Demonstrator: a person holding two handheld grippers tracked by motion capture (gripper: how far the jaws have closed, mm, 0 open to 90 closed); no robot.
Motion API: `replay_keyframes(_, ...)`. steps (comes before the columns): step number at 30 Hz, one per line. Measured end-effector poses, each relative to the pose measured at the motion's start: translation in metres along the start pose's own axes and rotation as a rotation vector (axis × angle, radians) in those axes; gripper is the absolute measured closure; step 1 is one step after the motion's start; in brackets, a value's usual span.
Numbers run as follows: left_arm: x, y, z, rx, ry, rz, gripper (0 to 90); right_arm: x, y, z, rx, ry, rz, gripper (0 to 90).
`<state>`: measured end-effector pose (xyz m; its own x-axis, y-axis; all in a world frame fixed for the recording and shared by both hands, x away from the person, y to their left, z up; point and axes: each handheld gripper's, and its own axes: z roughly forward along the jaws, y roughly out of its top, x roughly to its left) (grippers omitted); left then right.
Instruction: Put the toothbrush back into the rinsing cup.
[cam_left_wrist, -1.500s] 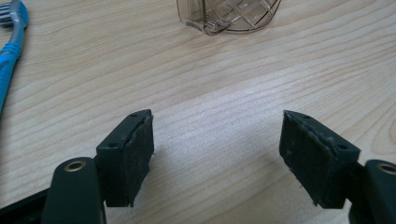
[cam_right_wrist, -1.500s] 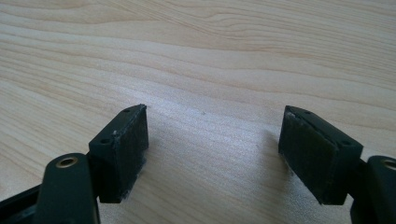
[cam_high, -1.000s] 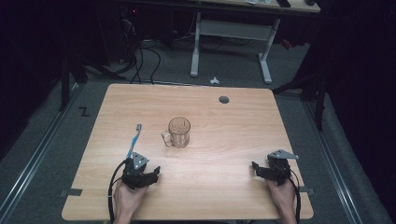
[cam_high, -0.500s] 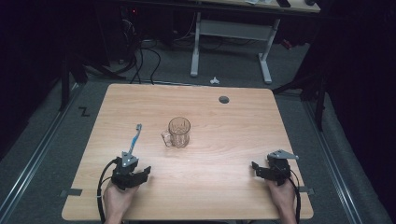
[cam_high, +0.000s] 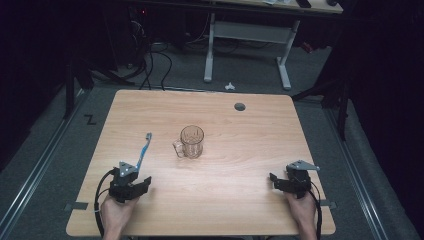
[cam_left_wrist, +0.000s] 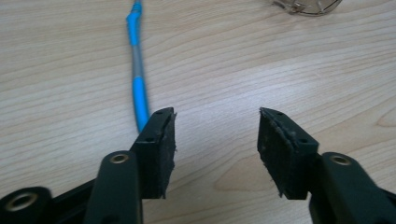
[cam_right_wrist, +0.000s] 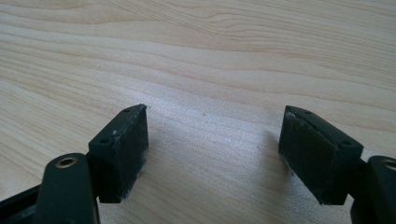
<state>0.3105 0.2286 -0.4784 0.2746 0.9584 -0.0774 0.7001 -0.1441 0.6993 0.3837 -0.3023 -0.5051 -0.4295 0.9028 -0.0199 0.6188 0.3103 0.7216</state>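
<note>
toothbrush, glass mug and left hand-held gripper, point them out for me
toothbrush (cam_high: 143, 149), high view, middle of the blue handle
glass mug (cam_high: 192, 141), high view, on its clear wall
left hand-held gripper (cam_left_wrist: 215, 133), left gripper view, midway between its open tips

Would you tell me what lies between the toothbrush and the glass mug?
Bare wood; the high view shows nothing between toothbrush and glass mug.

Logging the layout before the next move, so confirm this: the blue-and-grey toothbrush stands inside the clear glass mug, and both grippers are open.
Wrong on one count: the blue-and-grey toothbrush lies flat on the wooden table, left of the clear glass mug and apart from it, as the high view shows. Left gripper and right gripper are open.
</note>
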Motion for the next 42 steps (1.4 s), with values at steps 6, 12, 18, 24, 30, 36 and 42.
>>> replay_keyframes(6, 0.013, 0.002, -0.005, 0.013, 0.035, -0.029, 51.8, 0.000, 0.000, 0.000, 0.000, 0.000, 0.000, 24.2)
replay_keyframes(12, 0.020, 0.004, -0.005, 0.022, 0.024, -0.030, 50.7, 0.000, 0.000, 0.000, 0.000, 0.001, -0.001, 24.4)
replay_keyframes(18, 0.026, 0.013, -0.009, 0.027, 0.051, -0.015, 51.1, 0.000, 0.000, 0.000, 0.000, 0.002, -0.002, 24.5)
replay_keyframes(24, 0.032, 0.018, -0.010, 0.026, 0.047, -0.030, 51.1, 0.000, 0.000, 0.000, 0.000, 0.002, -0.001, 24.4)
replay_keyframes(30, 0.035, 0.022, -0.008, 0.037, 0.047, -0.021, 49.8, 0.000, 0.000, 0.000, -0.001, 0.001, 0.001, 25.0)
replay_keyframes(36, 0.037, 0.032, -0.007, 0.031, 0.064, -0.009, 49.1, 0.000, 0.000, 0.000, -0.001, 0.001, 0.000, 25.0)
replay_keyframes(42, 0.039, 0.044, -0.006, 0.028, 0.049, -0.001, 46.9, 0.000, 0.000, -0.001, -0.001, 0.000, 0.002, 25.6)
